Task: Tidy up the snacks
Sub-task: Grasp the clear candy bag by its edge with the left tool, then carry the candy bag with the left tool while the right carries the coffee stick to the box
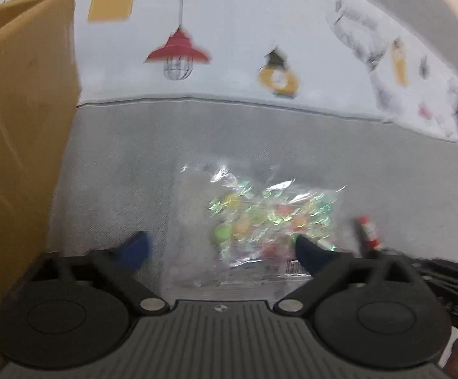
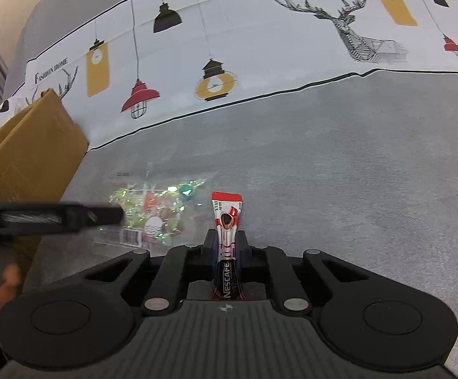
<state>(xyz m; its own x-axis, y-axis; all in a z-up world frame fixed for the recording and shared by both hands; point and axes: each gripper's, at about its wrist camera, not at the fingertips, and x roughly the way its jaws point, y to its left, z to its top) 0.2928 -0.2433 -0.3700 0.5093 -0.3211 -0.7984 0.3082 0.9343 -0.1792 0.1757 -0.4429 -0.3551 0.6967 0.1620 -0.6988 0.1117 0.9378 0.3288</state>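
Now left tool [image 1: 221, 248] agape over candy bag [image 1: 260, 221], right tool [image 2: 227, 243] clamped on Nescafe stick [image 2: 227, 221].

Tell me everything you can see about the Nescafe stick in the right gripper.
The Nescafe stick is a slim, glossy sachet, black at the bottom with white lettering, white and red toward its flat, crimped top. It stands roughly upright along the right gripper, whose jaws are shut on its middle, so its lower end sits between them and its top pokes out above the grey cloth. Nothing else touches it; the candy bag lies apart to its left.
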